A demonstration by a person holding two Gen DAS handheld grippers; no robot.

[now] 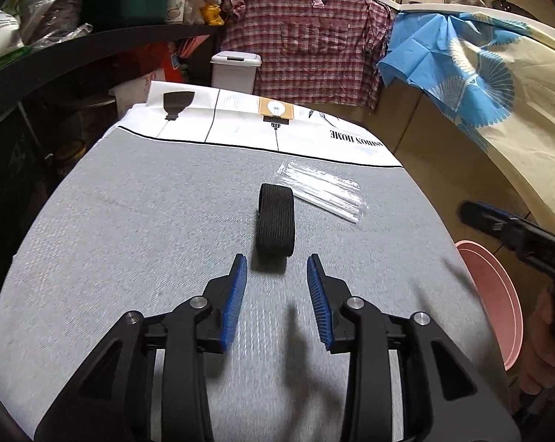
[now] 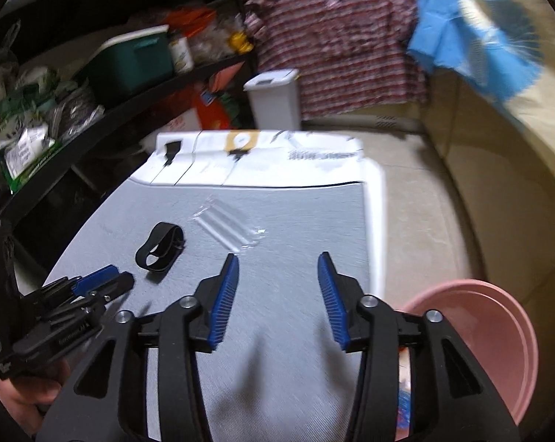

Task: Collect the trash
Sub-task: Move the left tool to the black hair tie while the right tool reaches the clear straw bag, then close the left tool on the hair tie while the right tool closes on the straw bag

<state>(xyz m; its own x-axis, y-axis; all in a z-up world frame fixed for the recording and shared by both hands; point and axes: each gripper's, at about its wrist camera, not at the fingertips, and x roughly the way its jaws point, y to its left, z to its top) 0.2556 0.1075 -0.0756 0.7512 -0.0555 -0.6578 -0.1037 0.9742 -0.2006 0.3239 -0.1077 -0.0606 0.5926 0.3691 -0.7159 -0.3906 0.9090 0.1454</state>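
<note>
- On the grey cloth-covered table [image 1: 130, 221]: a black elastic band [image 1: 276, 223] in a flattened loop, and just beyond it, touching or nearly so, a clear plastic packet of white sticks [image 1: 323, 191].
- Directly behind the band: left gripper [image 1: 276, 267], jaws apart with nothing between them, blue pads [image 1: 235, 305] bare, tips just short of the band's near end.
- Further right, over bare cloth near the table edge: right gripper [image 2: 277, 263], jaws parted somewhat wider, empty as well; packet [image 2: 227, 226] just ahead of its left finger.
- Beside the table's right edge, lower down: a pink basin [image 2: 498, 331], something coloured inside, too hidden to tell.
- Beyond the far end, on the floor: a white lidded bin [image 1: 236, 68].
- At the far end of the table: a white printed cloth [image 1: 240, 118].
</note>
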